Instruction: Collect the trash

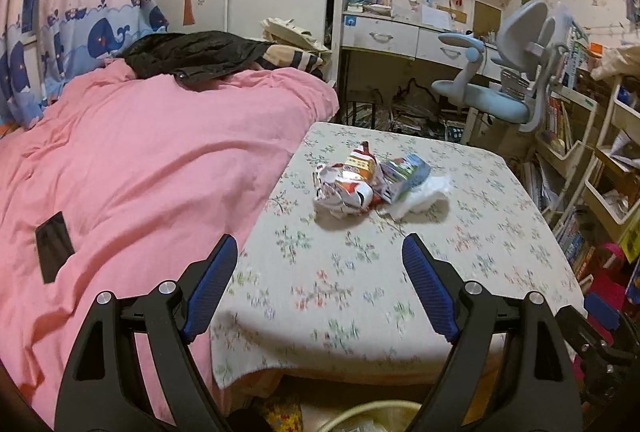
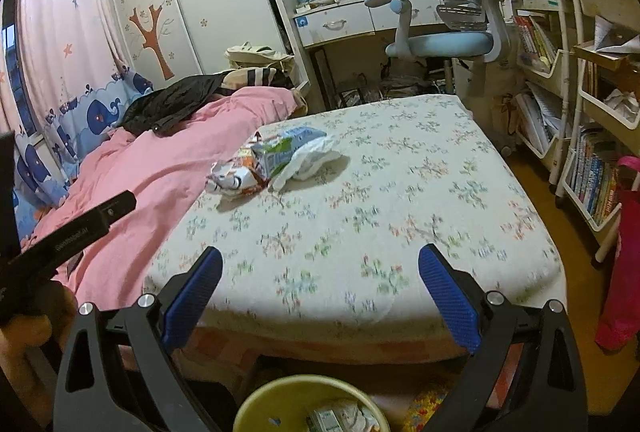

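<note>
**Mia:** Behind the worktop [image 1: 400, 292] I see a pink bed [image 1: 140, 172] and a desk with a blue chair [image 1: 500, 88]. What are we cleaning?

**Ben:** The trash on the flowery cloth. Look, a crumpled red wrapper [image 1: 346, 184], a green and blue wrapper [image 1: 404, 170] touching it, and a white tissue [image 1: 420, 198] tucked beside them. All three sit in one little heap, well past the fingers.

**Mia:** Is any of it picked up?

**Ben:** Not that heap. The left gripper [image 1: 320, 284] has its fingers wide apart with nothing between them. The right gripper [image 2: 320, 288] is wide and empty too.

**Mia:** Where does the trash go?

**Ben:** I think into the yellow bin [image 2: 256, 404] on the floor, just under the near edge of the worktop. Some paper and a small pack lie in it already.

**Mia:** So part is done?

**Ben:** It looks that way. I guess three pieces are left. Both grippers need to reach forward to the heap first.
</note>
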A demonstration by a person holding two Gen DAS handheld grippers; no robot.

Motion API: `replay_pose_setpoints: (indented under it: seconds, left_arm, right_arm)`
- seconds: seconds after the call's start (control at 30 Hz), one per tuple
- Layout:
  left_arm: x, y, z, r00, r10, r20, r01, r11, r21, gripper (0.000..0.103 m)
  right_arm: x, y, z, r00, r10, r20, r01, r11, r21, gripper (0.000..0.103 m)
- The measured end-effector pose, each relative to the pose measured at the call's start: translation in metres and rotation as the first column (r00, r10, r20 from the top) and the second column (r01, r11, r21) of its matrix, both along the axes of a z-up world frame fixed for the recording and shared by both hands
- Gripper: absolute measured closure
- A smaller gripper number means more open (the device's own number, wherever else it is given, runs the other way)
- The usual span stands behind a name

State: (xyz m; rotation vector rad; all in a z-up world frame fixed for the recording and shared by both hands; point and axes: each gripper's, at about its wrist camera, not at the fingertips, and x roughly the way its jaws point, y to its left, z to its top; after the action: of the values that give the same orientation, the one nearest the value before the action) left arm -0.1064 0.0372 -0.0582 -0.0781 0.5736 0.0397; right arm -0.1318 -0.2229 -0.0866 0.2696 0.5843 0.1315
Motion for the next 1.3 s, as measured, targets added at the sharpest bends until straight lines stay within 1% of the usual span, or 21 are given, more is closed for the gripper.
replay_pose_setpoints:
  seconds: [0.07, 0.17, 0.23, 0.37, 0.53, 0.63, 0.7, 0.73, 0.77, 0.8, 0.83, 0.87, 0.9, 0.93, 0.97, 1.0, 1.03, 1.1, 1.17, 1.23, 1.3]
  left_arm:
    - [0.016, 0.002, -0.001, 1.0, 0.01, -0.013, -0.01, 1.0, -0.003, 0.022]
    - [0.044, 0.007, -0.006, 0.999, 0.024, -0.043, -0.025, 1.0, -0.019, 0.022]
    - [0.061, 0.01, -0.01, 0.997, 0.036, -0.064, -0.037, 0.999, -0.028, 0.022]
    - [0.1, 0.015, -0.02, 0.992, 0.054, -0.113, -0.061, 0.997, -0.055, 0.022]
    - [0.143, 0.016, -0.037, 0.985, 0.044, -0.165, -0.058, 0.995, -0.079, 0.022]
    - [0.172, 0.019, -0.054, 0.976, 0.04, -0.215, -0.067, 0.991, -0.118, 0.022]
    - [0.185, 0.02, -0.062, 0.971, 0.038, -0.237, -0.073, 0.987, -0.141, 0.022]
    - [0.193, 0.021, -0.067, 0.967, 0.033, -0.251, -0.075, 0.984, -0.161, 0.022]
    - [0.2, 0.021, -0.071, 0.965, 0.029, -0.26, -0.077, 0.981, -0.176, 0.022]
    - [0.204, 0.021, -0.073, 0.964, 0.026, -0.265, -0.077, 0.98, -0.185, 0.022]
    - [0.208, 0.021, -0.075, 0.963, 0.021, -0.269, -0.075, 0.979, -0.192, 0.022]
    - [0.213, 0.02, -0.078, 0.962, 0.009, -0.274, -0.066, 0.977, -0.201, 0.025]
    - [0.217, 0.019, -0.078, 0.961, -0.011, -0.275, -0.05, 0.976, -0.213, 0.038]
    - [0.222, 0.018, -0.08, 0.957, -0.047, -0.285, -0.023, 0.971, -0.237, 0.047]
    - [0.225, 0.018, -0.081, 0.951, -0.079, -0.298, -0.002, 0.965, -0.263, 0.066]
    - [0.226, 0.018, -0.082, 0.947, -0.095, -0.306, 0.005, 0.96, -0.281, 0.077]
    - [0.226, 0.019, -0.082, 0.947, -0.1, -0.306, 0.007, 0.957, -0.289, 0.079]
    - [0.223, 0.02, -0.081, 0.947, -0.114, -0.3, 0.021, 0.955, -0.296, 0.089]
    - [0.216, 0.023, -0.075, 0.949, -0.12, -0.291, 0.025, 0.95, -0.31, 0.091]
    - [0.204, 0.028, -0.067, 0.955, -0.123, -0.271, 0.027, 0.943, -0.333, 0.091]
    - [0.188, 0.034, -0.056, 0.962, -0.117, -0.247, 0.028, 0.941, -0.338, 0.091]
  right_arm:
    - [0.014, 0.001, 0.003, 1.0, 0.01, -0.004, -0.01, 1.0, 0.005, 0.009]
    - [0.047, 0.001, 0.006, 0.999, 0.03, -0.028, -0.029, 0.999, 0.028, 0.009]
    - [0.068, -0.001, 0.005, 0.998, 0.036, -0.055, -0.033, 0.998, 0.056, 0.009]
    - [0.115, -0.006, -0.005, 0.991, 0.04, -0.125, -0.023, 0.99, 0.14, 0.009]
    - [0.159, -0.006, -0.018, 0.984, 0.036, -0.173, 0.002, 0.977, 0.215, 0.011]
    - [0.184, -0.005, -0.027, 0.98, 0.038, -0.198, 0.012, 0.97, 0.243, 0.019]
    - [0.195, -0.005, -0.034, 0.975, 0.041, -0.217, 0.019, 0.964, 0.266, 0.022]
    - [0.202, -0.006, -0.039, 0.972, 0.04, -0.23, 0.026, 0.96, 0.277, 0.026]
    - [0.207, -0.008, -0.043, 0.969, 0.042, -0.243, 0.031, 0.957, 0.29, 0.035]
    - [0.213, -0.009, -0.049, 0.963, 0.05, -0.263, 0.036, 0.95, 0.311, 0.041]
    - [0.217, -0.01, -0.052, 0.959, 0.057, -0.277, 0.038, 0.945, 0.325, 0.058]
    - [0.22, -0.012, -0.057, 0.954, 0.073, -0.292, 0.034, 0.938, 0.345, 0.076]
    - [0.222, -0.013, -0.06, 0.949, 0.082, -0.304, 0.033, 0.935, 0.354, 0.082]
    - [0.222, -0.014, -0.06, 0.948, 0.085, -0.308, 0.032, 0.934, 0.356, 0.091]
    - [0.22, -0.016, -0.06, 0.947, 0.09, -0.309, 0.027, 0.935, 0.354, 0.096]
    - [0.221, -0.017, -0.058, 0.947, 0.095, -0.306, 0.021, 0.935, 0.354, 0.098]
    - [0.219, -0.019, -0.056, 0.949, 0.099, -0.298, 0.013, 0.936, 0.353, 0.099]
    - [0.211, -0.024, -0.051, 0.951, 0.105, -0.29, 0.005, 0.935, 0.354, 0.1]
    - [0.208, -0.028, -0.047, 0.952, 0.109, -0.286, 0.002, 0.932, 0.362, 0.1]
    - [0.199, -0.031, -0.041, 0.952, 0.121, -0.281, -0.009, 0.93, 0.368, 0.1]
    - [0.185, -0.035, -0.034, 0.952, 0.135, -0.274, -0.025, 0.927, 0.373, 0.1]
